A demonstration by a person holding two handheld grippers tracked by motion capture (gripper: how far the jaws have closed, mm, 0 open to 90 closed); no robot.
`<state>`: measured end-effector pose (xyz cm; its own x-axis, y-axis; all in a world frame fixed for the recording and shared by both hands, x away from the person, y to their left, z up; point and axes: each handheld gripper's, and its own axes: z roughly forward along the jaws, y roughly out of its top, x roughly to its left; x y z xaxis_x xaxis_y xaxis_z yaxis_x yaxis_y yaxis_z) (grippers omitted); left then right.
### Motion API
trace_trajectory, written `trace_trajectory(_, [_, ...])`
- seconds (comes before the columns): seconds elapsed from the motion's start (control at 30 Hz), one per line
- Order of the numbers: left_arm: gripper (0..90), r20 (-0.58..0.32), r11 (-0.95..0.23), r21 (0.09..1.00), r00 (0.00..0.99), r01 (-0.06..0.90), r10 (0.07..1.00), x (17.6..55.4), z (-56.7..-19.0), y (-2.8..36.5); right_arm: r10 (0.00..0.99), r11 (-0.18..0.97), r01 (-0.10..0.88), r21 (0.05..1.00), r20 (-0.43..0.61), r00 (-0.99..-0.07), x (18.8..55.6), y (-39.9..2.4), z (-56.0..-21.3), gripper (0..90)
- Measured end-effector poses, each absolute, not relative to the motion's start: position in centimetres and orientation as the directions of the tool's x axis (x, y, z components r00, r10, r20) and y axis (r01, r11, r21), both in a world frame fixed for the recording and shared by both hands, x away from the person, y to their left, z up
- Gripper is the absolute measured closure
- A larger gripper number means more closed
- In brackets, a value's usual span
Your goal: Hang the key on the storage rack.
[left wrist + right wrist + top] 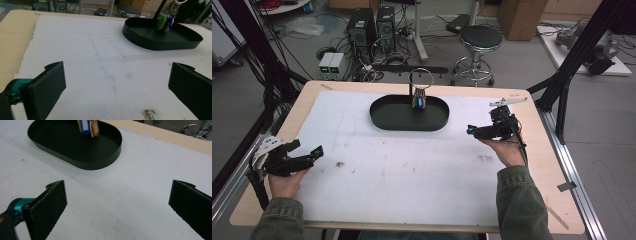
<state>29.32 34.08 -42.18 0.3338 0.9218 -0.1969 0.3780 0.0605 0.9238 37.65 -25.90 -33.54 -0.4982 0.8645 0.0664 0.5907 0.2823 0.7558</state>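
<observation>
The white mat [412, 170] covers most of the table [544, 165], and the black oval tray [384, 117] sits on it near the far edge, midway between the 2 hands. A thin post rises from the tray's far side with a wire ring [421, 78] at its top, and a bunch of coloured key tags [418, 101] hangs from it, dangling just above the tray floor.

The left gripper [307, 155] rests low at the near-left of the mat, its 2 jaws spread wide with nothing between them. The right gripper [477, 131] hovers right of the tray, jaws likewise parted and empty. Both are well apart from the tags.

The work in hand looks like a reach for the tags. The right gripper is nearer and looks the better choice. It seems wise to come in over the tray's rim rather than across it, keep the jaws wide until the bunch lies between them, and close on the flat tag bodies rather than on the wire.

The tray's long axis runs left to right across the table. The tags' long axis is near vertical, loops up and free ends pointing down into the tray; in the right gripper view [88, 127] they fan slightly.
</observation>
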Motion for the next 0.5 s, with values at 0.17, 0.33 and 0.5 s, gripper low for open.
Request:
trace_trajectory(0.17, [1.7, -0.194, 0.058, 0.923, 0.333, 0.379, 0.923, 29.3, -42.2, 34.1, 0.864, 0.285, 0.592, 0.754, 0.065, -0.499, 37.0, -26.1, -34.1, 0.6])
trace_trajectory(0.33, [1.7, -0.193, 0.056, 0.923, 0.332, 0.381, 0.923, 29.3, -42.2, 34.1, 0.864, 0.290, 0.588, 0.755, 0.058, -0.500, 36.3, -26.5, -34.6, 0.6])
trace_trajectory(0.5, [1.7, -0.190, 0.053, 0.923, 0.331, 0.382, 0.924, 29.3, -42.2, 34.1, 0.865, 0.288, 0.597, 0.749, 0.064, -0.497, 35.6, -26.9, -35.4, 0.6])
